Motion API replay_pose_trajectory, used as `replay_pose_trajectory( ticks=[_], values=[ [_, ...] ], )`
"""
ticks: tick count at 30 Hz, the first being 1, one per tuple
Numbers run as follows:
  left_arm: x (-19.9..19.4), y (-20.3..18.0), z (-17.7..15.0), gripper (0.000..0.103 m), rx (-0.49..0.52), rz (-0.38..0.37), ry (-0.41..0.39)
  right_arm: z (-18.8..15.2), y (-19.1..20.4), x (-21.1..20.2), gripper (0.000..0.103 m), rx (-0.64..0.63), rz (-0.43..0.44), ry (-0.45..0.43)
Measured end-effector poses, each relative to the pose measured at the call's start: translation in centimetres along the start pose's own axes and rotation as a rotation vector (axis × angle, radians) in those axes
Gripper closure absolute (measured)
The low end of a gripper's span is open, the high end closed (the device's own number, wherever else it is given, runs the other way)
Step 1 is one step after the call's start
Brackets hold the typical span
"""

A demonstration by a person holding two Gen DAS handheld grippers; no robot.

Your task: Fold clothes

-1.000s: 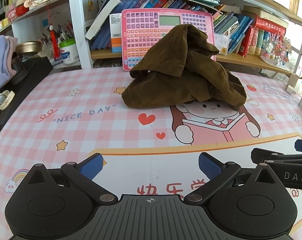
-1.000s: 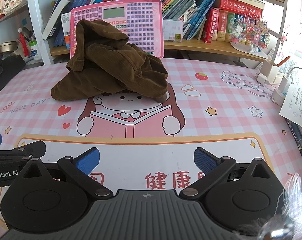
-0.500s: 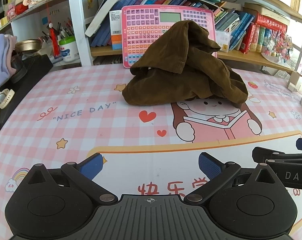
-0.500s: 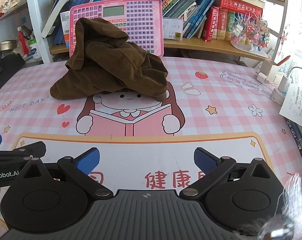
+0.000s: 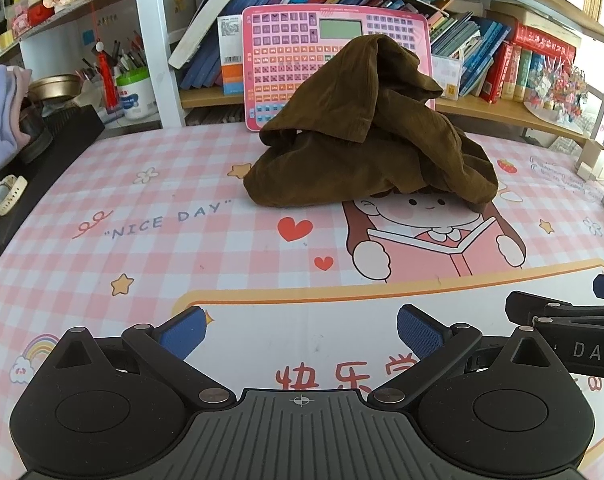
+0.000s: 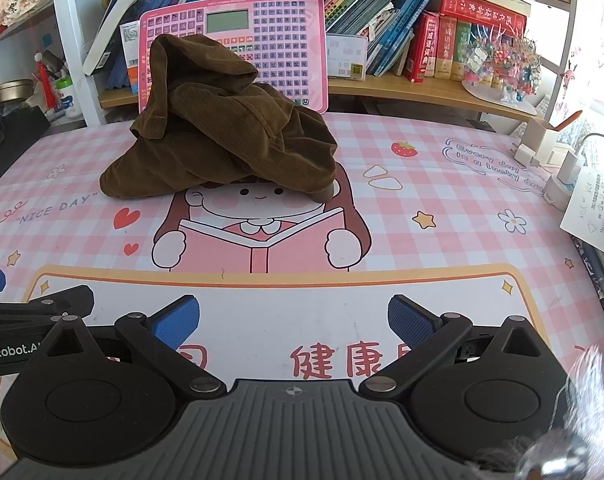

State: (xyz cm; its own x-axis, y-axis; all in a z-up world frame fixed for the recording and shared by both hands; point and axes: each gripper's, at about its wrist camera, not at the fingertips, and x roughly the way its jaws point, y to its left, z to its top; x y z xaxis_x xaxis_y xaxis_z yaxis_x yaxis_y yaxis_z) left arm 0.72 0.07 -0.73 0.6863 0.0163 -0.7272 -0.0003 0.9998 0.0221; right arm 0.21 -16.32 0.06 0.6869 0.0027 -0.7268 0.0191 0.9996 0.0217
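A brown corduroy garment (image 5: 365, 136) lies crumpled in a tall heap at the far side of the pink checked table mat (image 5: 150, 208). The right wrist view shows the same garment (image 6: 222, 136) left of centre. My left gripper (image 5: 300, 330) hovers over the near edge of the mat, open, nothing between its blue pads (image 5: 182, 330). Beside it my right gripper (image 6: 294, 320) is open and empty too, well short of the heap. Its arm (image 5: 573, 320) shows at the right edge of the left wrist view.
A pink toy keyboard tablet (image 5: 333, 44) leans on the bookshelf (image 6: 421, 40) right behind the heap. A black box with a watch (image 5: 6, 194) sits at the left edge. Chargers and papers (image 6: 573, 184) lie at the right edge.
Both views have crept slightly closer to the heap. The garment itself lies as before, and both grippers stay open.
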Motion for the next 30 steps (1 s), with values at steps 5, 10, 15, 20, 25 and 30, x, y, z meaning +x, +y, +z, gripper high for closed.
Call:
replay_pose_trajectory(
  ticks=[5, 10, 15, 20, 25, 30],
  values=[
    [0.03, 0.02, 0.04, 0.000, 0.000, 0.002, 0.003, 0.01, -0.02, 0.03, 0.001, -0.001, 0.001, -0.002],
    [0.04, 0.02, 0.01, 0.000, 0.001, 0.005, 0.005, 0.00, 0.04, 0.02, 0.001, -0.002, 0.005, -0.003],
    [-0.03, -0.04, -0.02, 0.000, 0.004, 0.007, 0.005, -0.02, 0.04, -0.03, 0.001, -0.001, 0.008, -0.004],
    [0.03, -0.06, 0.02, 0.000, 0.005, 0.007, 0.007, -0.03, 0.05, -0.03, 0.001, -0.002, 0.008, -0.005],
    [0.12, -0.07, 0.10, 0.000, 0.005, 0.006, 0.009, -0.04, 0.07, -0.02, 0.001, -0.001, 0.008, -0.005],
    [0.27, -0.13, 0.21, 0.000, 0.005, 0.005, 0.011, 0.10, 0.06, 0.07, 0.001, -0.002, 0.009, -0.005]
  ],
)
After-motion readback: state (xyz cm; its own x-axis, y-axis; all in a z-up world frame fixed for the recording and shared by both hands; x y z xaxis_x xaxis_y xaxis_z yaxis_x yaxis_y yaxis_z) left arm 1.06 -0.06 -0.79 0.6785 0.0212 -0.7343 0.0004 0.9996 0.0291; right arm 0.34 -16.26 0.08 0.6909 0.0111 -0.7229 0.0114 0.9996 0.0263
